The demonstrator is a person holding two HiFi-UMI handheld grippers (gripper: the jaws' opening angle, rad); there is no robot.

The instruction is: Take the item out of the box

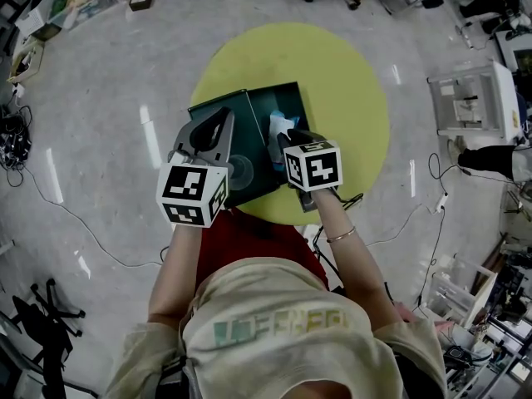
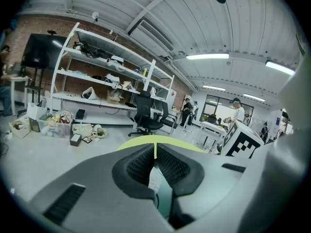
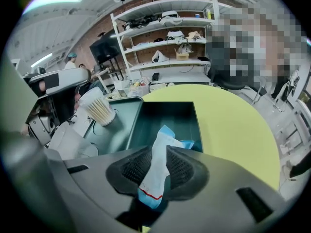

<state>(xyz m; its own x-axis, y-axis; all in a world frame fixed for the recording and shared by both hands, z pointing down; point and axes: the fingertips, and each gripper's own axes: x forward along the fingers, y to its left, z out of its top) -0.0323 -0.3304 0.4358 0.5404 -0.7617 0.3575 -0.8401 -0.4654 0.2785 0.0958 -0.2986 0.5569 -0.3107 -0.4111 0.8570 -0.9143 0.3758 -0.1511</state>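
A dark green box lies open on the round yellow-green table, with its lid half spread to the left. My right gripper is shut on a white and blue packet, which it holds just above the box's deep tray. The packet shows in the head view beside the right gripper. My left gripper rests over the lid half. In its own view the left gripper has its jaws together, with a thin teal edge and a white strip between the pads.
A cup of cotton swabs and a clear round container sit in the lid half. Cables trail over the grey floor. A white cart stands at the right. Shelves and an office chair are behind the table.
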